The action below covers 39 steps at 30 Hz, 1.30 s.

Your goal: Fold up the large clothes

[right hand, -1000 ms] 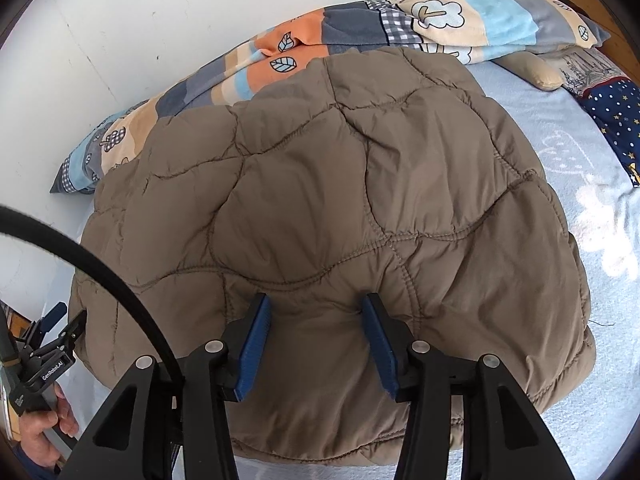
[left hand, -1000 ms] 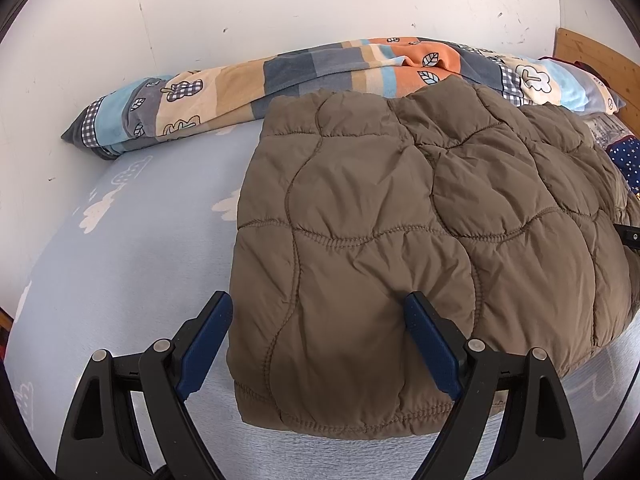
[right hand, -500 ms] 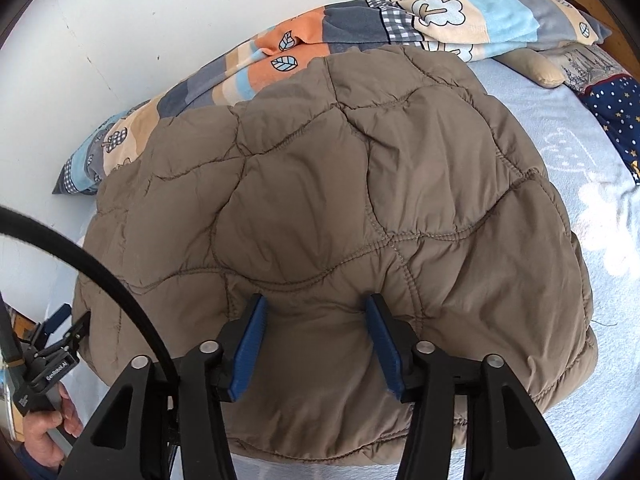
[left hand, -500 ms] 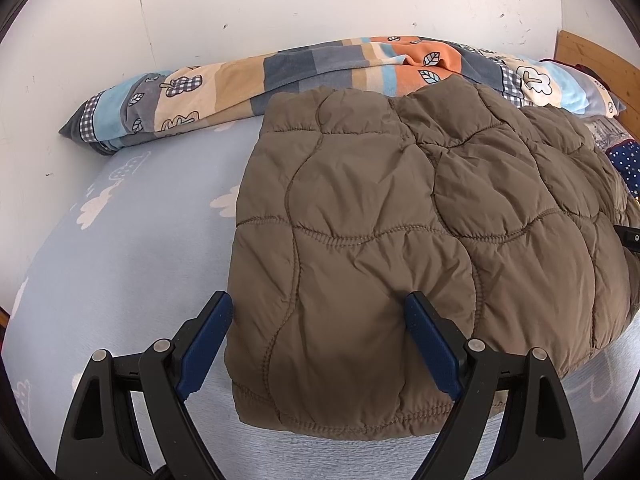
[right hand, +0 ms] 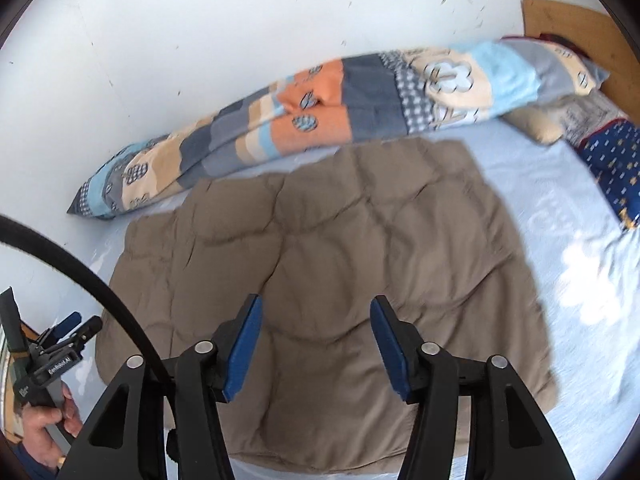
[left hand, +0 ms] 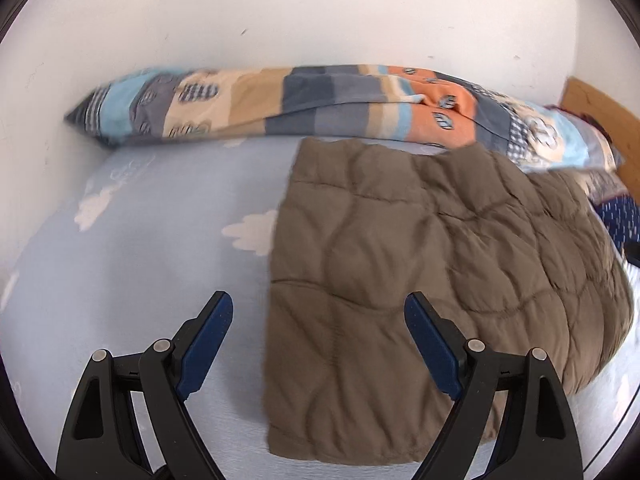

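A brown quilted jacket [left hand: 420, 280] lies folded into a rectangle on the light blue bed sheet [left hand: 152, 248]. It also shows in the right wrist view [right hand: 340, 272]. My left gripper [left hand: 318, 312] is open and empty, raised above the jacket's left edge. My right gripper [right hand: 316, 320] is open and empty, raised above the jacket's near middle. The left gripper also shows at the far left of the right wrist view [right hand: 68, 328], held in a hand.
A rolled patchwork quilt [left hand: 320, 108] lies along the white wall behind the jacket. A dark blue starred pillow [right hand: 616, 160] and a wooden headboard [right hand: 576, 28] are at the right. A black cable [right hand: 100, 292] crosses the right wrist view.
Both grippers have lifted up and back from the jacket. The jacket looks smaller and farther. The right jaws have spread wider. Both views are motion-blurred.
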Each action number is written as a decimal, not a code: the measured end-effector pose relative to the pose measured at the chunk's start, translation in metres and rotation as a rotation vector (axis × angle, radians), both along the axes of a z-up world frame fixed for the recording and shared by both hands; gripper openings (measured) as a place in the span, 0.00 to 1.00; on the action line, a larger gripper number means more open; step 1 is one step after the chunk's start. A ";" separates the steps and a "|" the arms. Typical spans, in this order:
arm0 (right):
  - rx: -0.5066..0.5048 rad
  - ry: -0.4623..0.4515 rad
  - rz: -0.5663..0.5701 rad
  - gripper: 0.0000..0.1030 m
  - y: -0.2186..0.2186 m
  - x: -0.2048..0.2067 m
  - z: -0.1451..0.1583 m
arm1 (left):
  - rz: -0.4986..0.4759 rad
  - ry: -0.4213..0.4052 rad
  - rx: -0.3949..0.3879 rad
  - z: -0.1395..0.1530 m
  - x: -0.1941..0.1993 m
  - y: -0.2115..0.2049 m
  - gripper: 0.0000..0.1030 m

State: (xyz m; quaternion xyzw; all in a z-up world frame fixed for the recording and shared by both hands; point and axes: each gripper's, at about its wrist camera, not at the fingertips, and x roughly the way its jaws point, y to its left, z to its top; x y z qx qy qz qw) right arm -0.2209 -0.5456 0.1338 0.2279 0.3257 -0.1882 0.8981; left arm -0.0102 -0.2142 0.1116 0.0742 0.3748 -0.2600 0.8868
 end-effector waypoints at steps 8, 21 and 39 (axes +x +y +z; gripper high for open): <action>0.134 -0.056 -0.226 0.72 -0.085 -0.072 -0.006 | -0.003 0.189 -0.037 -0.023 0.032 0.009 0.85; 0.256 -0.089 -0.260 0.70 -0.149 -0.082 -0.021 | -0.037 0.312 -0.150 -0.025 0.082 -0.019 0.85; 0.270 0.178 -0.098 0.42 -0.181 0.054 -0.072 | 0.017 0.434 0.041 -0.072 0.151 -0.100 0.91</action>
